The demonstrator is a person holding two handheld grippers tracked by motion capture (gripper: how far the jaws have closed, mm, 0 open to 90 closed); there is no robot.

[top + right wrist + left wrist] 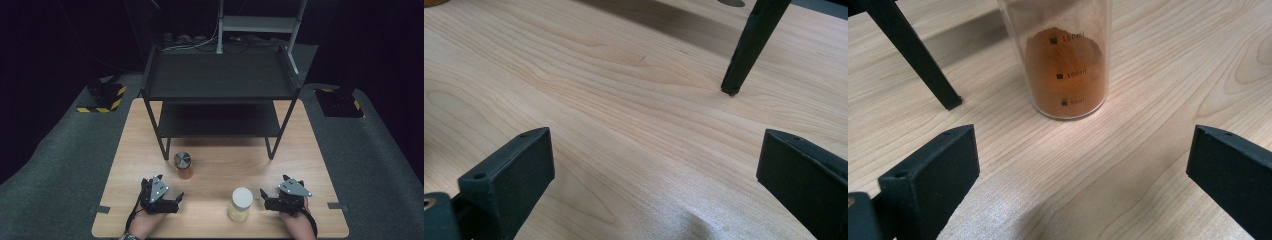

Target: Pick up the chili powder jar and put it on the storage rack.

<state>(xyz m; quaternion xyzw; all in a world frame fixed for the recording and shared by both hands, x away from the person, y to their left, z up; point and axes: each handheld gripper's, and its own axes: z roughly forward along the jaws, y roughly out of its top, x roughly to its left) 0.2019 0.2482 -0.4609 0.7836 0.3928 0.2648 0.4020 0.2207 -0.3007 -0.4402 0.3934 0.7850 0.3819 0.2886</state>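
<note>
wooden table (220,165) | jars: 2 | shelf rack (220,85): 1 | both grippers' fingers spread, empty

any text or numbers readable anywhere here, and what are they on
"150ml" – top mark on the clear jar of orange powder, beside a small black square; the last letters are faint.
"100ml" – middle mark on the same jar.
"50ml" – bottom mark on the same jar.
In the high view the jar with the white lid shows no readable print, and the yellow-and-black hazard stripes on the floor carry no words.
</note>
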